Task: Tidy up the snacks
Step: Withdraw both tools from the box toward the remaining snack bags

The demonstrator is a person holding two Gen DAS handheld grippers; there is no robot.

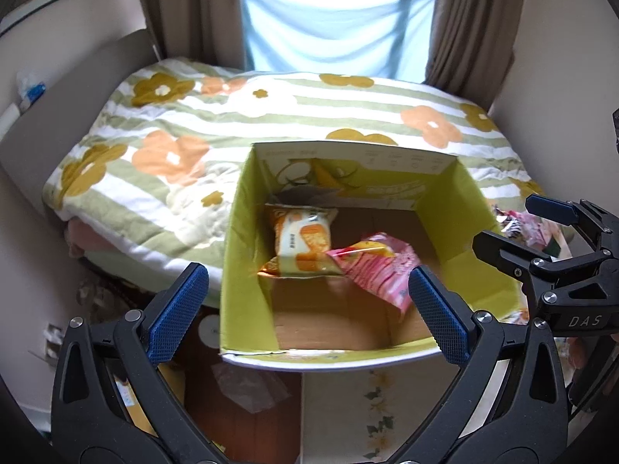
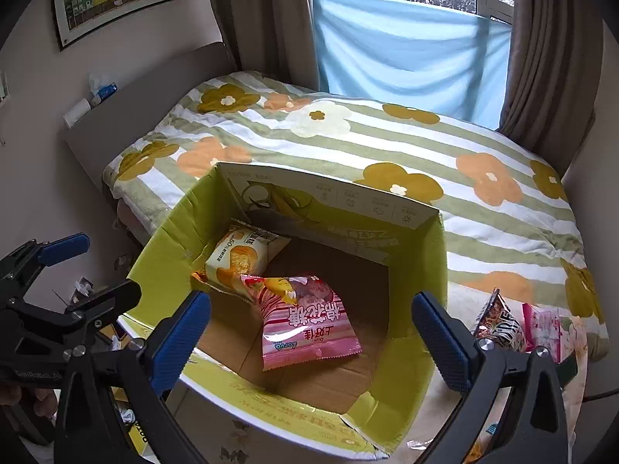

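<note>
The room was a bedroom, with a bed (image 2: 483, 208) under a soft quilt of green and white stripes and large flowers, brown curtains and a pale blue cloth over the window behind it. In front of the bed stood an open cardboard box (image 2: 421, 355), yellow-green on its inner walls and plain brown on its floor.

Two snack packs lay on the box floor, touching each other. The pink striped pack (image 2: 309, 324), a flat glossy pillow bag, lay near the middle with its long axis running from far to near. The orange and white pack (image 2: 240, 259) lay behind it, toward the far left corner.

The right gripper (image 2: 311, 342) was above the box, pointing down into it; its jaws stood wide apart and held nothing, and the pink pack lay free below them. The left gripper (image 1: 309, 313) was also fully spread and empty, above the near left part of the box.

More snacks waited outside the box on the right, near the bed edge: a dark crinkled foil pack (image 2: 501, 328) and a pink pack (image 2: 545, 328) beside it. They lay to the right of the right gripper, well away from the left one, so I judged the right hand was the nearer one for the next pick. The dark pack stood tilted, with its long axis pointing up and a little left.
</note>
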